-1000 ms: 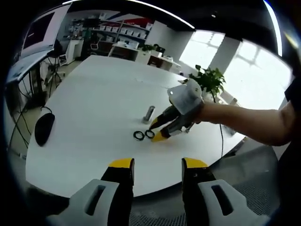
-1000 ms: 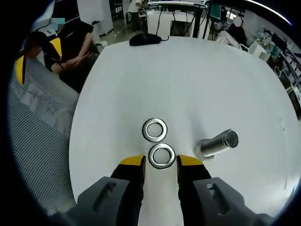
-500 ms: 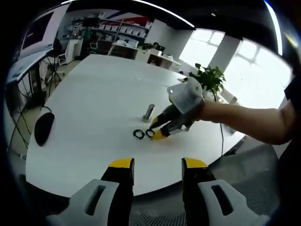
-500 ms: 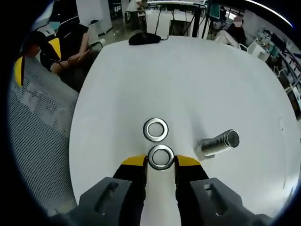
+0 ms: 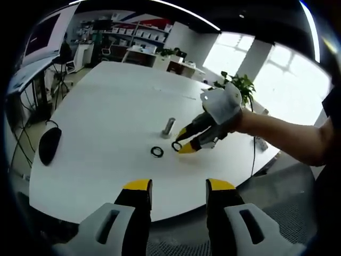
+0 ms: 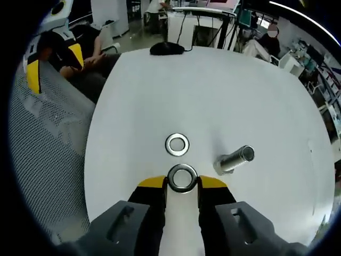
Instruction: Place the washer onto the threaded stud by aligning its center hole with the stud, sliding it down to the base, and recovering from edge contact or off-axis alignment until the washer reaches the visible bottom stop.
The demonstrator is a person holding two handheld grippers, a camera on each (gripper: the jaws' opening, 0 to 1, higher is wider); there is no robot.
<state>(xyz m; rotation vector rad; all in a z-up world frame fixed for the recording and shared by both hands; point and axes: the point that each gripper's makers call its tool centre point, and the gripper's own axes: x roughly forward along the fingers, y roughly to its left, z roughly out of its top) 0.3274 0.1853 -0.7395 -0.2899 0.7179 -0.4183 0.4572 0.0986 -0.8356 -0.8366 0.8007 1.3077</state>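
A large white round-edged desk (image 5: 101, 122) carries everything, its pale top spreading across both views. In the left gripper view the person's bare forearm (image 5: 287, 136) reaches in from three o'clock, the hand in a white glove (image 5: 224, 106) gripping the right claw (image 5: 183, 140), whose yellow tips point toward nine o'clock. At the bottom of that view the left claw (image 5: 174, 186) hangs off the near desk edge with its yellow-tipped jaws parted wide and nothing between them. A black computer mouse (image 5: 49, 145) with its cable lies on the desk at nine o'clock, well apart from the work. In the right gripper view the right claw (image 6: 181, 183) rises from six o'clock, its jaws drawn narrow onto a shiny flat steel washer (image 6: 182, 178), pinched at its two sides and raised above the desk top. A short silver threaded metal stud (image 6: 234, 160) stands on the desk at about two o'clock of the held washer, near it but apart; it looks tilted in this view. A second steel washer (image 6: 177, 144) lies flat on the desk at twelve o'clock of the held one, close by, not touching. In the left gripper view this loose ring (image 5: 157, 152) sits at about seven o'clock of the stud (image 5: 169, 128).
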